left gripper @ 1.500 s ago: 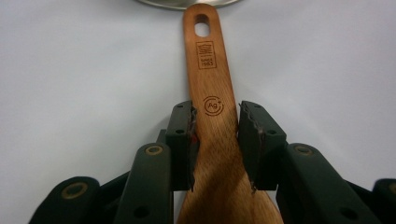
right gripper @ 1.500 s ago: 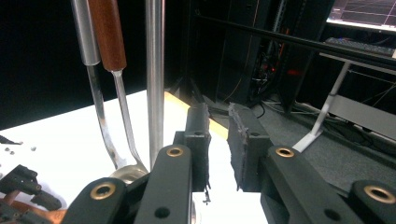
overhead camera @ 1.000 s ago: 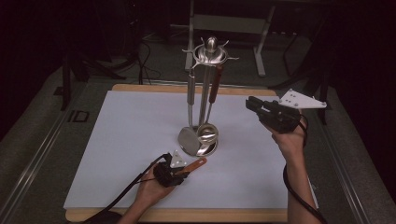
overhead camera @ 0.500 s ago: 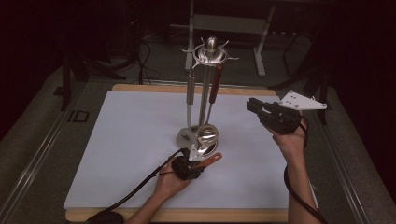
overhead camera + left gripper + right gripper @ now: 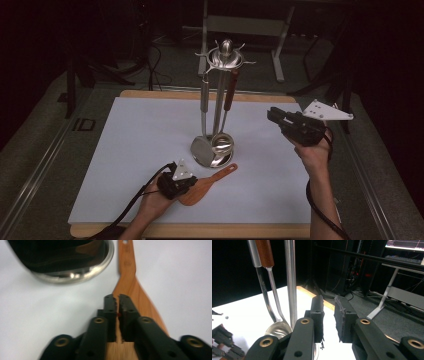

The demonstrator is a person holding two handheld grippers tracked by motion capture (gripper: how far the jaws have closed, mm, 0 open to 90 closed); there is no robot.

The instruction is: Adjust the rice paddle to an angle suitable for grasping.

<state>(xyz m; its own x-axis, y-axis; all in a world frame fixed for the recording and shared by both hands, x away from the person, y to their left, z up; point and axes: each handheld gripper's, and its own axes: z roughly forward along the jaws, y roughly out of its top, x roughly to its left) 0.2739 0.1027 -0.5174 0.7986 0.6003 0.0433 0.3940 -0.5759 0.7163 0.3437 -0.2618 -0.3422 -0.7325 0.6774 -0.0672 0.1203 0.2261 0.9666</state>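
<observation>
Wooden and flat, the spatula (image 5: 206,185) lies on the white table cover (image 5: 135,145) in the high view, its handle pointing toward the round base of the steel utensil stand (image 5: 214,150). The left gripper (image 5: 187,183) sits low over the blade end, its jaws having just been closing. The right gripper (image 5: 272,115) is held up in the air to the right of the stand, well apart from the spatula.

In the left gripper view, the two black jaws meet almost completely above the spatula (image 5: 130,287); whether they pinch the blade's edge or merely rest over it is hard to tell. The stand's base (image 5: 72,262) is just beside the handle.

In the right gripper view, the jaws stand parted with nothing between them, facing a ladle (image 5: 277,328) hanging on the stand.
</observation>
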